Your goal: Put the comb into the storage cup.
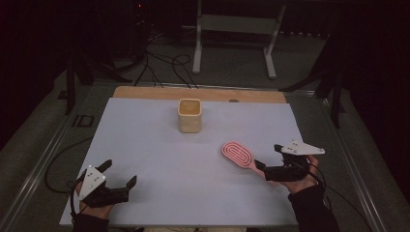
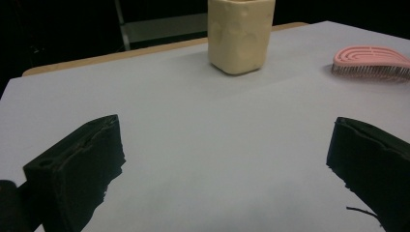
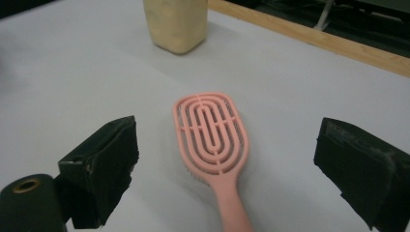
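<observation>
Because the right tongs (image 3: 225, 159) stand wide with the handle of the pink hairbrush (image 1: 236, 154) between the jaws but not gripped, a close from here could go badly: the handle is slim and smooth-looking, so it might roll or squirt forward, and jaws set too low could scrape the tabletop (image 1: 145, 145). The brush lies bristles down toward the right side, its oval, slotted back up, well apart from the cream cup (image 1: 189, 115) standing upright farther back. A careless swing could tip that cup. The left tongs (image 1: 119, 176) rest wide and empty at the near left.
</observation>
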Motion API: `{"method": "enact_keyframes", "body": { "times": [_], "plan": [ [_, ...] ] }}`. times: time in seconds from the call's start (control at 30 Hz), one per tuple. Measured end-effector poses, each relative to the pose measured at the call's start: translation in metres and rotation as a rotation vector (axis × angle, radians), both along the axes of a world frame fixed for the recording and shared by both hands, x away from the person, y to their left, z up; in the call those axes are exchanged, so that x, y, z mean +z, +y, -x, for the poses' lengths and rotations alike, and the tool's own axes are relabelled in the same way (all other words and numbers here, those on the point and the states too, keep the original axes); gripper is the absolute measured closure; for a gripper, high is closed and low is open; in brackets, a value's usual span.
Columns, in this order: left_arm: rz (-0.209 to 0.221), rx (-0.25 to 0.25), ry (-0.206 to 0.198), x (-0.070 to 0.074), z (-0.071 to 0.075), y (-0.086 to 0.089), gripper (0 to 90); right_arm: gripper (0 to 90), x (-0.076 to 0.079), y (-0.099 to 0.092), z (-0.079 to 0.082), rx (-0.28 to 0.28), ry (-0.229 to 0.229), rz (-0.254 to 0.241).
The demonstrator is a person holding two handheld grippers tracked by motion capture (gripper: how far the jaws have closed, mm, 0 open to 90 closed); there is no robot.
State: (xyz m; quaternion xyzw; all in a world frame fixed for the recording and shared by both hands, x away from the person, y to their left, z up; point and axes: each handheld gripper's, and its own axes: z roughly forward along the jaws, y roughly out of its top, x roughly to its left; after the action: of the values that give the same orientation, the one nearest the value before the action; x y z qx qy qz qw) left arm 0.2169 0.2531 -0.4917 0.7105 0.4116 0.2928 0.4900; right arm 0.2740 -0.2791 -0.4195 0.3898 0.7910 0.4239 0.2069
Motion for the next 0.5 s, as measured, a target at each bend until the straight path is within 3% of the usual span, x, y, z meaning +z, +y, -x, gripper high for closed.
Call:
{"method": "enact_keyframes", "body": {
  "times": [0.13,0.17,0.2,0.23,0.5],
  "plan": [
    [0.0,0.0,0.001,0.0,0.0,-0.001,0.1,8.4,-0.001,0.004,-0.005,0.021,0.027,0.044],
    [-0.001,0.0,0.002,-0.001,0.0,-0.001,0.1,8.8,-0.004,0.007,-0.008,0.036,0.061,0.091],
    [-0.001,0.0,0.002,-0.001,0.0,-0.001,0.1,8.8,-0.004,0.007,-0.008,0.036,0.061,0.091],
    [-0.001,0.0,0.001,0.0,0.0,-0.001,0.1,9.4,-0.007,0.01,-0.012,0.043,0.087,0.129],
    [-0.002,-0.001,0.005,-0.001,0.0,-0.001,0.1,9.5,-0.014,0.015,-0.021,0.063,0.146,0.195]
  ]
}}
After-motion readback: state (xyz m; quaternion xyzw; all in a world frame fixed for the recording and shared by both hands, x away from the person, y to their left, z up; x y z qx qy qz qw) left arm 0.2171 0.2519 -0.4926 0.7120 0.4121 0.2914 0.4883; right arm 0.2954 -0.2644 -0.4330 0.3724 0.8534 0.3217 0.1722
